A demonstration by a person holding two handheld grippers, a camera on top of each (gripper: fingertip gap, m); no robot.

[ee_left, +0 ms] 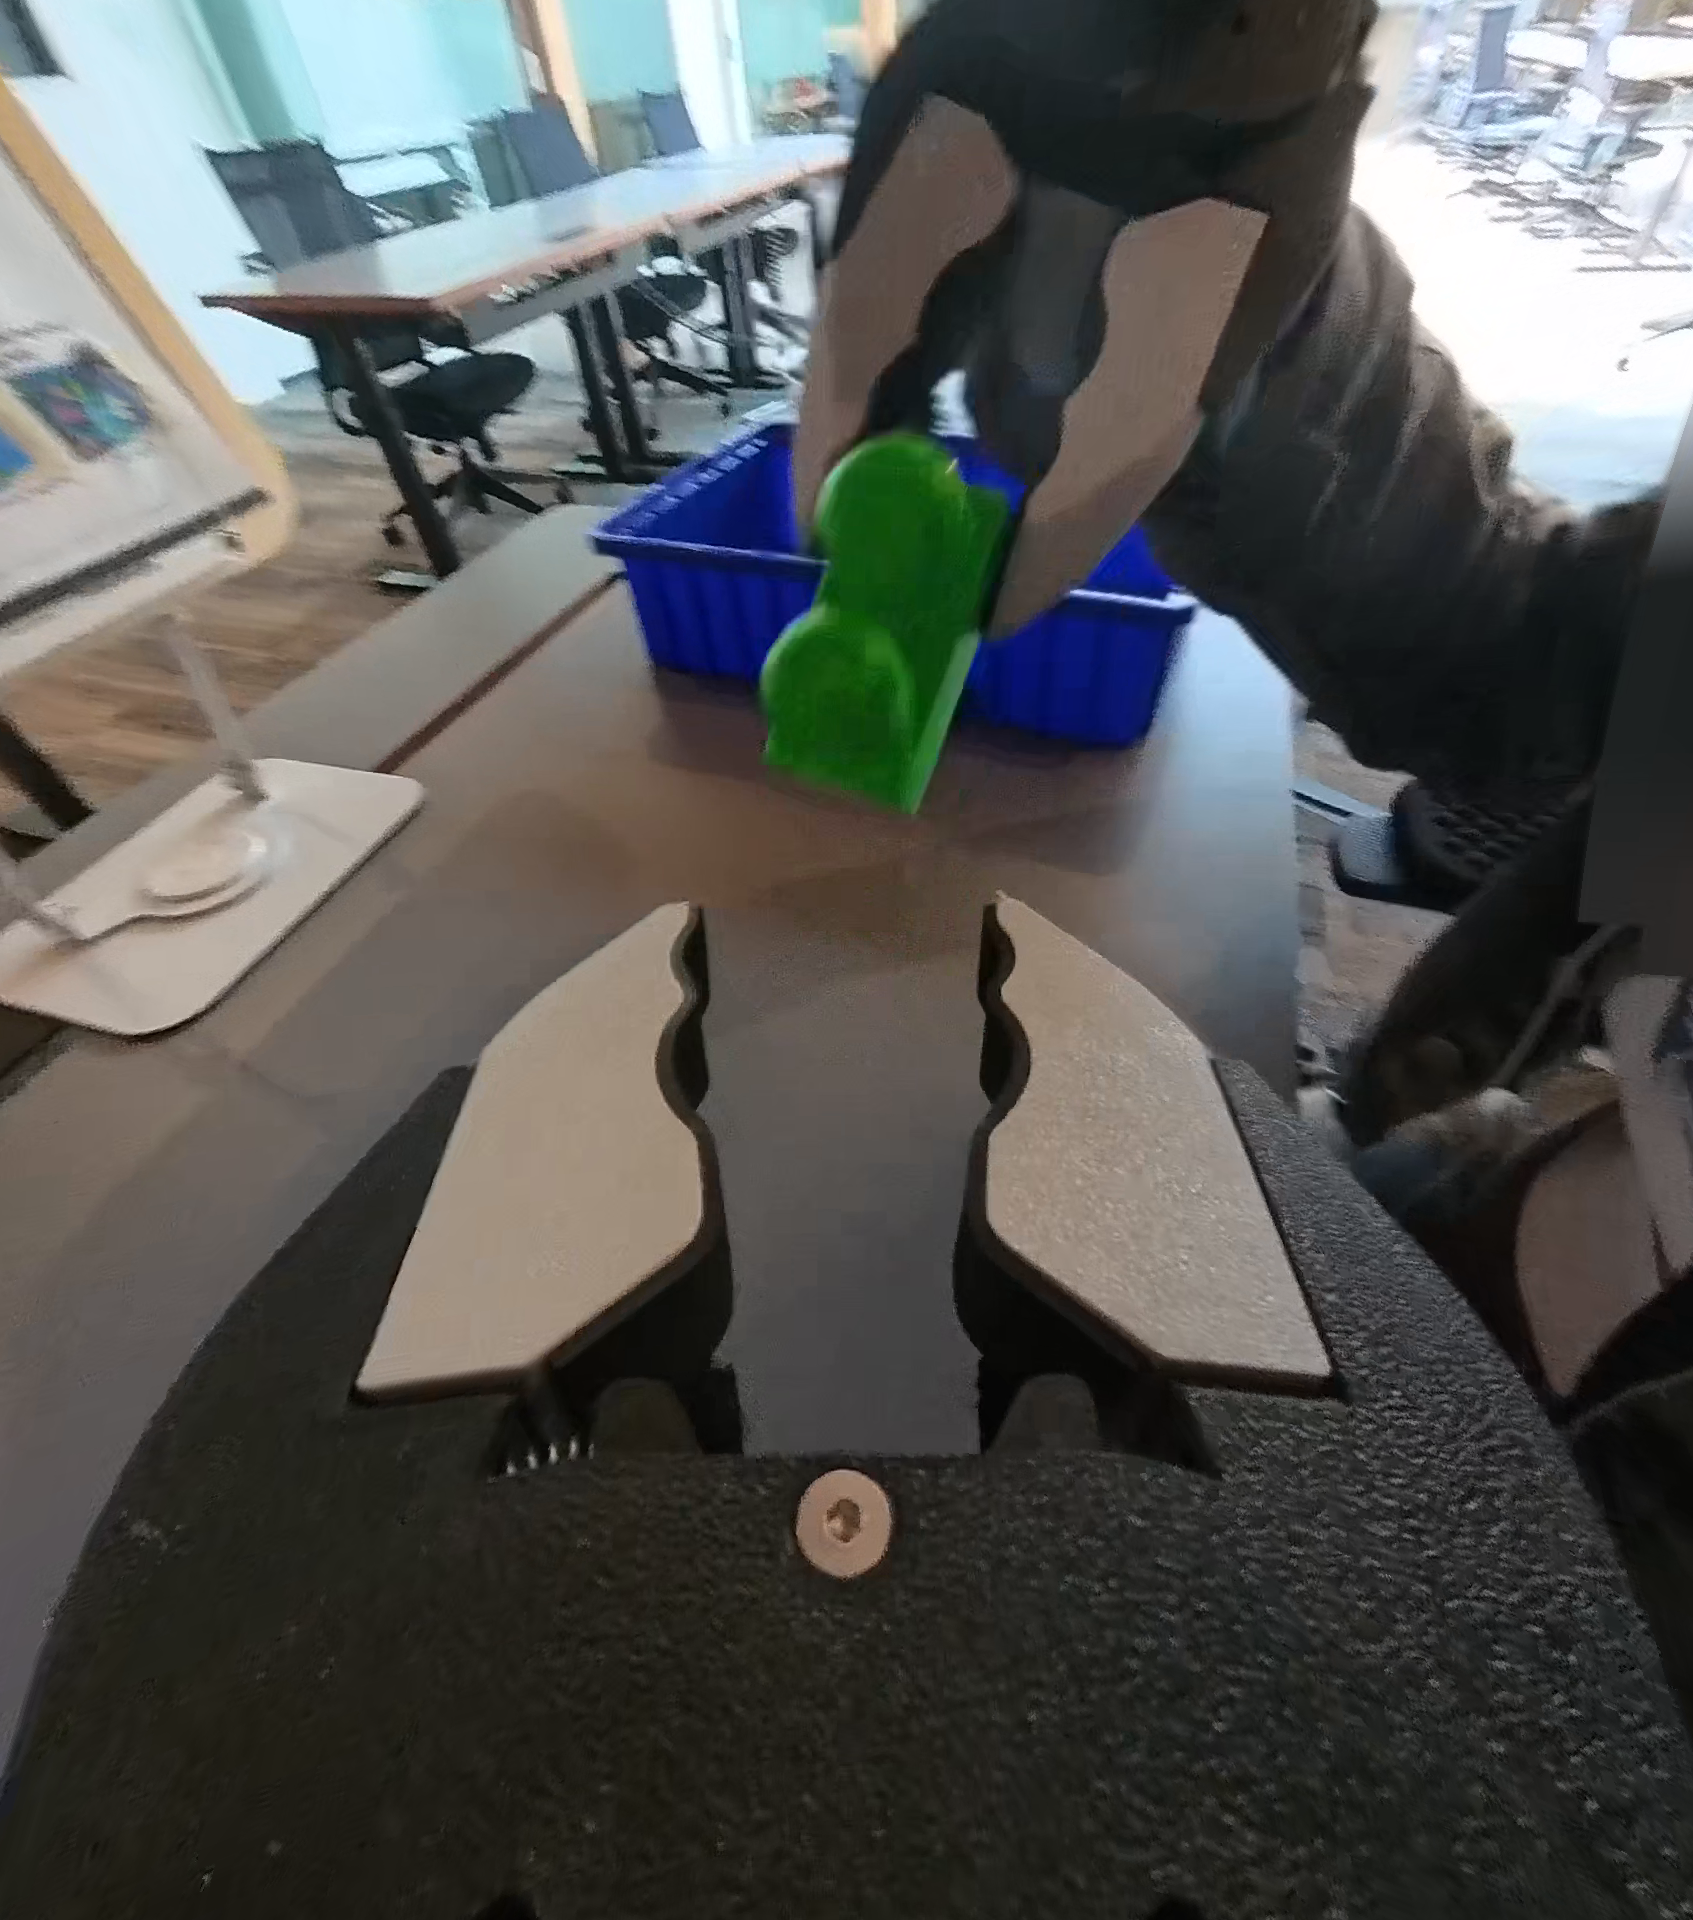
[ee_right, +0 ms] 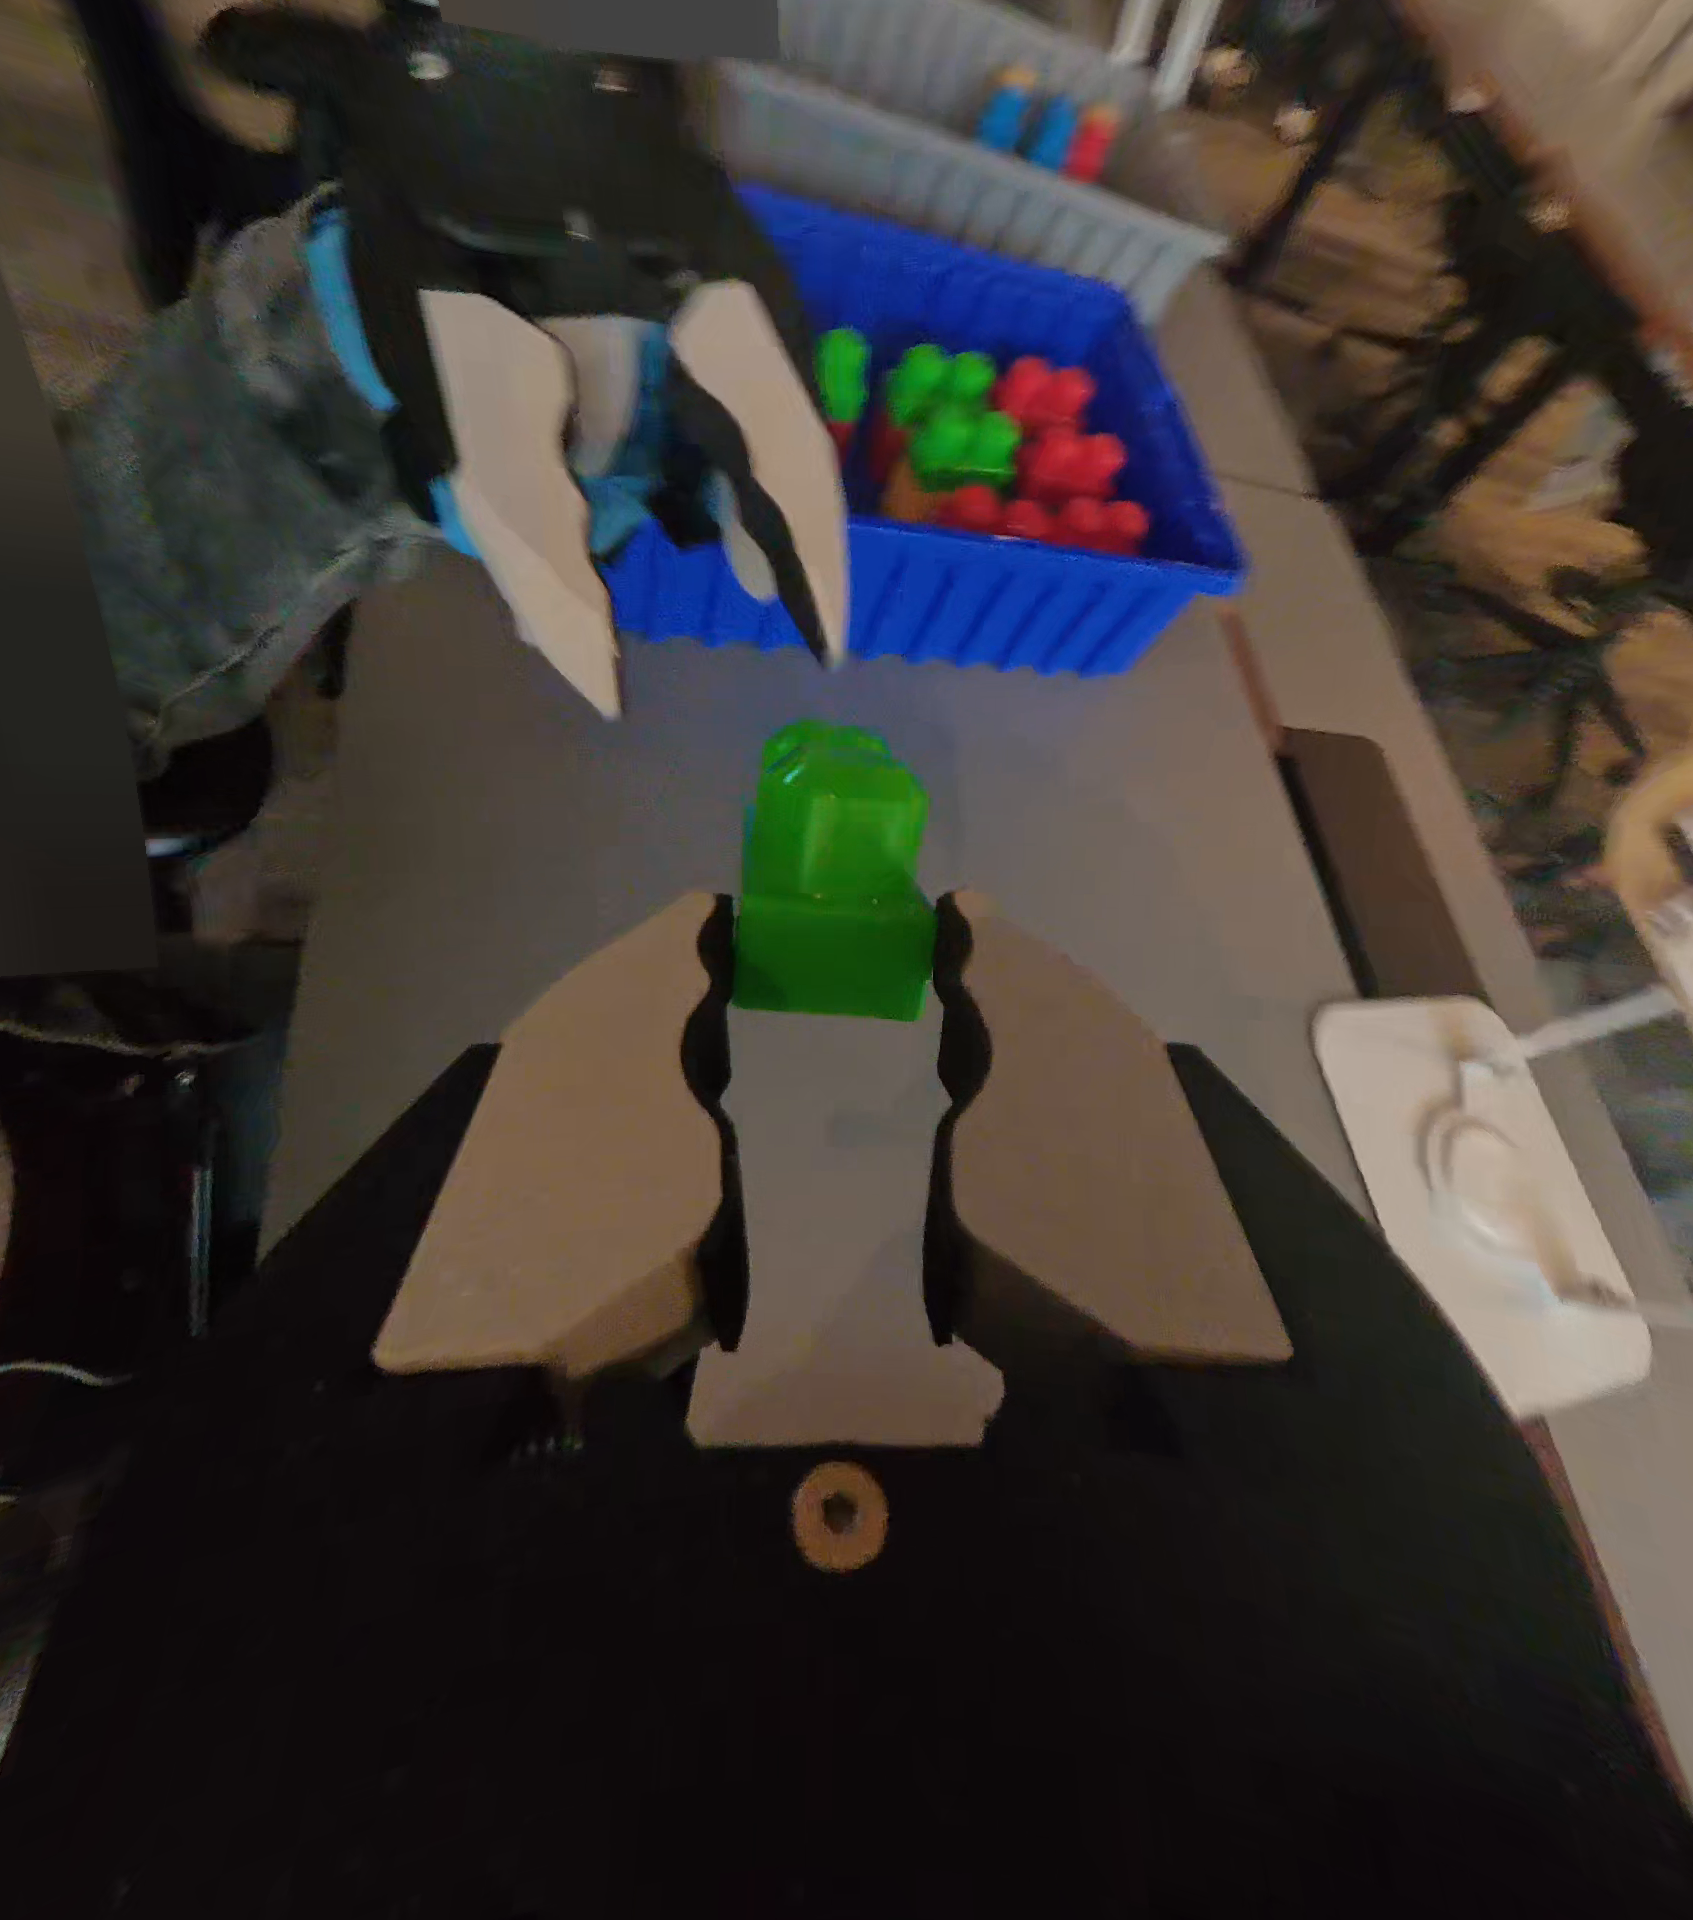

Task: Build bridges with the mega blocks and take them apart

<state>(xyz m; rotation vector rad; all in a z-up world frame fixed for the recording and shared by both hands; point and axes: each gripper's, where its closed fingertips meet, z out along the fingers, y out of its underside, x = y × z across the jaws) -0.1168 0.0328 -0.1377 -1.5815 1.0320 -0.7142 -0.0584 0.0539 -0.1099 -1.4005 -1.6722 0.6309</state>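
**Setting down the first green block for a bridge pier**

The right gripper (ee_right: 834, 940) holds a green block (ee_right: 829, 904) between its fingertips, its fingers closed onto the block's lower body with the studs pointing away from the camera. In the left wrist view the same block (ee_left: 878, 634) hangs tilted over the dark bench (ee_left: 530, 997), just in front of the blue bin (ee_left: 717, 613); whether its lower corner touches the bench cannot be told. The left gripper (ee_left: 837, 935) is empty, its fingers parted by a moderate gap, and hovers near the block without touching it. The bin (ee_right: 1029, 603) sits at the far end of the bench and contains more red and green blocks (ee_right: 1008, 447). A white stand base (ee_right: 1476, 1195) lies on the bench at the right in the right wrist view.

The step in hand appears to be placing this block as a first support. To do it well, level the block before release so that its base lands flat with the studs upward, and choose a spot well clear of the bin and stand base, leaving room for a second support and a span. Open the fingers only once the block rests steady. The empty gripper can steady it if it rocks.
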